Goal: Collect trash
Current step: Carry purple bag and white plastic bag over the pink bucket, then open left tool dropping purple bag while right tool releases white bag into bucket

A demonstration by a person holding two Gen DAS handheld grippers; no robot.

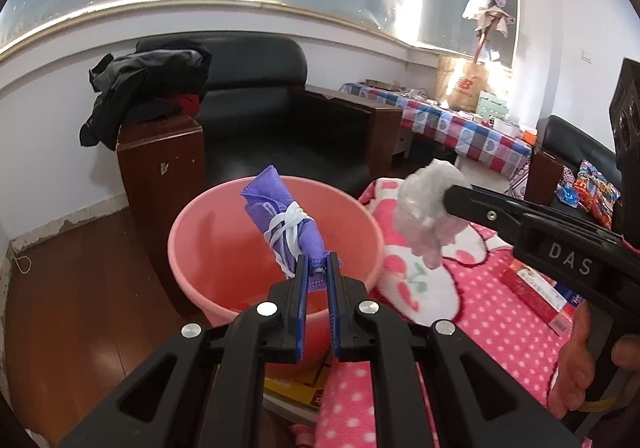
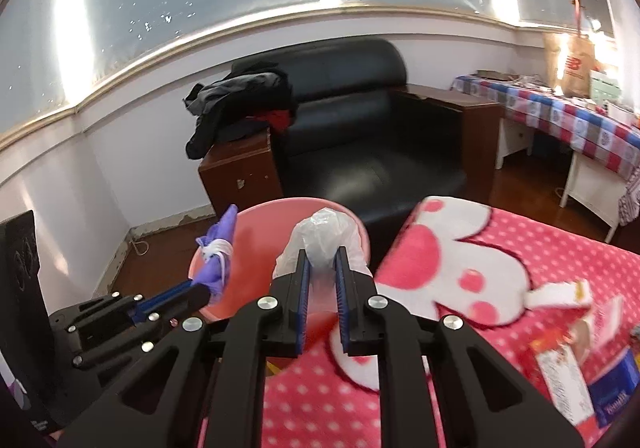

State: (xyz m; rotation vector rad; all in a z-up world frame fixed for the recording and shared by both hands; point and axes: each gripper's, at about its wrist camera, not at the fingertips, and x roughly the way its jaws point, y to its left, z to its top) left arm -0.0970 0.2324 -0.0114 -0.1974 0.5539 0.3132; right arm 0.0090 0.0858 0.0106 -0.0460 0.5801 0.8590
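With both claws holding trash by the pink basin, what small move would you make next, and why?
Probably open the left claw: its purple mask already hangs over the basin, so it should drop in. The right claw holds its plastic wad nearer the rim and may need easing forward first.

I work in a lived-in home room: a black leather sofa point(image 2: 352, 120) heaped with clothes point(image 2: 240, 104) at one arm, wooden floor point(image 1: 80, 308), a pink polka-dot blanket point(image 2: 500, 248), and a bench under a checked cloth point(image 2: 560, 116).

I see a pink basin point(image 1: 224, 232), purple rolled cloth point(image 1: 280, 224) with white ties, and a pink white-dotted blanket point(image 2: 540, 260).
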